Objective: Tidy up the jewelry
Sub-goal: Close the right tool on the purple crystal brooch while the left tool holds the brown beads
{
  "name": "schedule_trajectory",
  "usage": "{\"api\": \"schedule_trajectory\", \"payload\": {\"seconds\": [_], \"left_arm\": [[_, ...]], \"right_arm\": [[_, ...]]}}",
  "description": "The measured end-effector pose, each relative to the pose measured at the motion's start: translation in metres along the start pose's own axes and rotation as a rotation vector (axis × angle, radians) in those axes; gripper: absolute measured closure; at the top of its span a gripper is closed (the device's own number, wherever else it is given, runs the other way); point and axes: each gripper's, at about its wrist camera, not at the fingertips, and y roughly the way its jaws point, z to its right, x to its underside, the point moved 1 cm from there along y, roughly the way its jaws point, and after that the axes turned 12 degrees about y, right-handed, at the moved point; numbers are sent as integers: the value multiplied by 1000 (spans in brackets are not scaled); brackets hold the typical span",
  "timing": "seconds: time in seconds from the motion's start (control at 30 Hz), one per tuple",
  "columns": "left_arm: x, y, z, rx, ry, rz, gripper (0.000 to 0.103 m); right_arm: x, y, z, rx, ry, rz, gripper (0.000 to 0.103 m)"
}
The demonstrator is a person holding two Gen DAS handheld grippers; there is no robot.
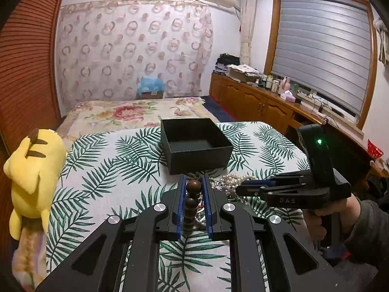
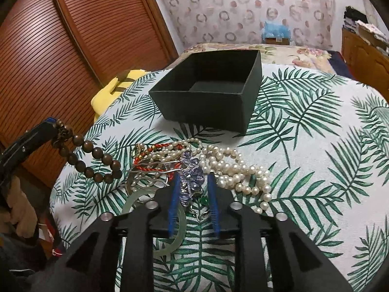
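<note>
Fingers of left gripper pinch wooden beads, lifted at pile's nine o'clock; right gripper gapes over purple piece. Risk: pearls snag, missing box at twelve.

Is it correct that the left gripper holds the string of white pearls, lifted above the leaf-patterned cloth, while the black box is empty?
Not quite. The left gripper holds the bracelet of round dark brown wooden beads, not the pearls. The white pearl strand lies in the pile on the leaf-patterned cloth, as the right wrist view shows. The open black square box is indeed empty.
</note>
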Motion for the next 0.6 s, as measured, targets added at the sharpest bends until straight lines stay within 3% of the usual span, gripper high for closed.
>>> {"api": "schedule_trajectory", "payload": {"seconds": [0.3, 0.6], "left_arm": [[0, 0, 0, -2, 0, 0, 91], [1, 0, -1, 0, 2, 2, 91]], "right_arm": [[-10, 10, -9, -50, 27, -36, 73], [-13, 29, -13, -6, 11, -77, 70]]}}
